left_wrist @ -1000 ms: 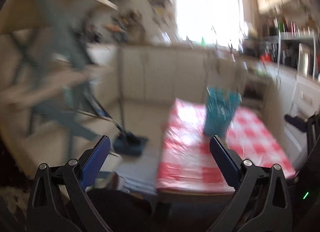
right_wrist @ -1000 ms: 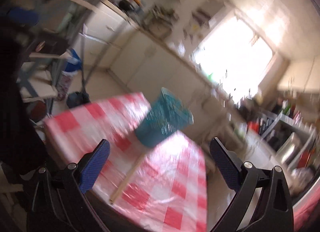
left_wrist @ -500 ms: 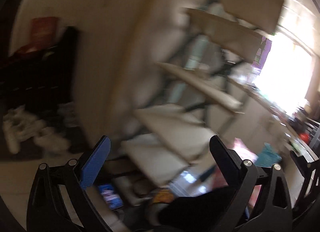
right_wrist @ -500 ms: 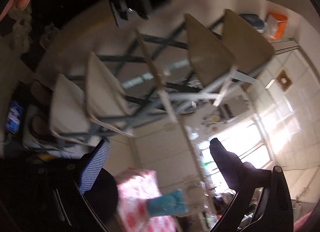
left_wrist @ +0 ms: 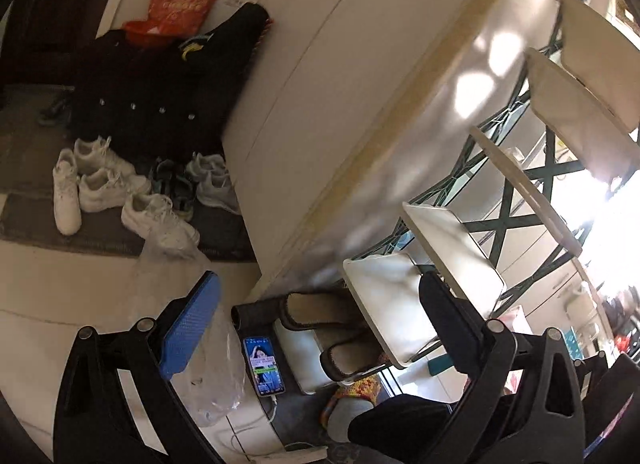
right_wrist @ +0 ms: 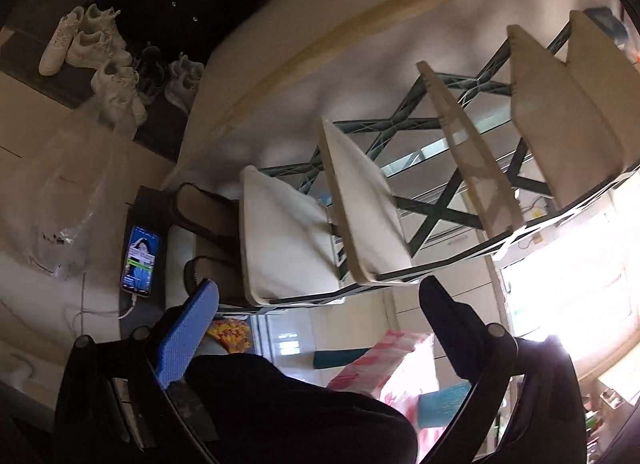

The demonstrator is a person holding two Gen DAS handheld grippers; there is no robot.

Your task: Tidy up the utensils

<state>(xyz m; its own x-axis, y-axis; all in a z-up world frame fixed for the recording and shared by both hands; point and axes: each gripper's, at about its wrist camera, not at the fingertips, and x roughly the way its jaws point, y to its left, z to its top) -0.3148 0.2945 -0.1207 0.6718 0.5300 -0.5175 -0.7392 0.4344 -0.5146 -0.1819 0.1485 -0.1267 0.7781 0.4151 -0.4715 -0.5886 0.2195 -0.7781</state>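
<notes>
Left wrist view: your left tool [left_wrist: 320,328] has its jaws spread wide with nothing between them, tilted toward the floor.
Below the left tool: a lit phone [left_wrist: 265,364] lies on the floor beside a clear plastic bag [left_wrist: 208,380] and a pair of brown slippers [left_wrist: 328,328].
Farther out: white sneakers [left_wrist: 108,187] sit on a dark mat, with a red bag [left_wrist: 182,3] against the wall.
Right tool: your right tool [right_wrist: 320,328] is just as wide open and empty (a dark-clothed leg fills the space beneath it).
Shelf rack: cream shelves [right_wrist: 360,199] on a dark cross-braced frame, seen sideways.
Task's thing: the teal utensil holder [right_wrist: 444,400] stands on the red-checked worktop [right_wrist: 384,364], well apart from both tools; any utensils are too small to tell.
</notes>
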